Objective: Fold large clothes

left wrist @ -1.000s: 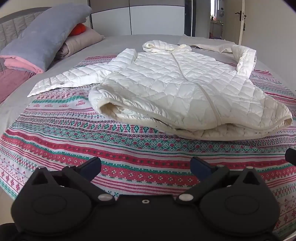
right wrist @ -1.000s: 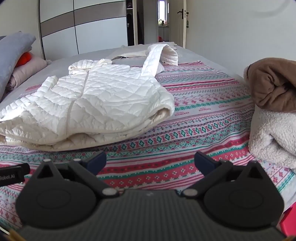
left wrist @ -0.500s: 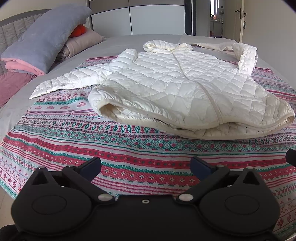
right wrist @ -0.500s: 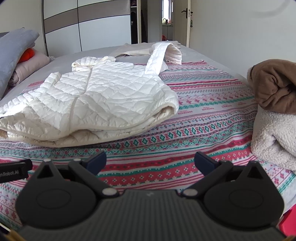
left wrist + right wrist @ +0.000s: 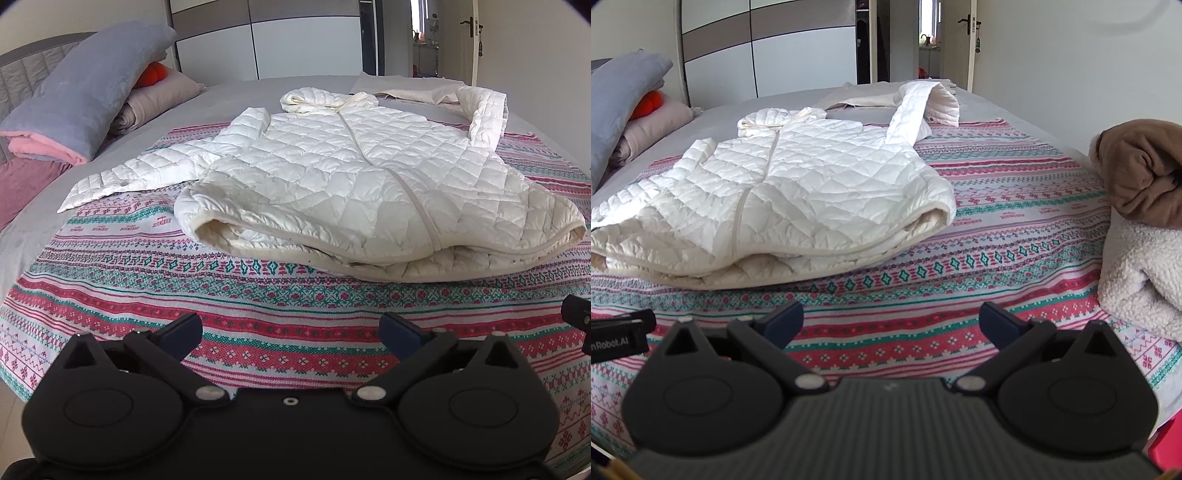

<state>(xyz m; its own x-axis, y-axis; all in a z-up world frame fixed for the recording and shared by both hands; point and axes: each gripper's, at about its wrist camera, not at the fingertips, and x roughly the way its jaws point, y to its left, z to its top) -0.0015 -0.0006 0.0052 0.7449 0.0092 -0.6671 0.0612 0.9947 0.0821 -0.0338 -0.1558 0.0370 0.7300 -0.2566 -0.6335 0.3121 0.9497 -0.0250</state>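
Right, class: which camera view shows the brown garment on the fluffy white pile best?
The right wrist view. The brown garment sits at its right edge, bunched on top of the fluffy white pile, both clearly visible. The left wrist view does not show it at all; it is filled by the white quilted jacket on the patterned blanket.

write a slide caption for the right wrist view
Open right gripper faces a white quilted jacket on a patterned blanket.

Brown fleece bundle (image 5: 1141, 177) and cream sherpa blanket (image 5: 1141, 273) cut off at right edge. White quilted puffer jacket (image 5: 798, 195): left sleeve cropped in right wrist view. Doorway contents too small.
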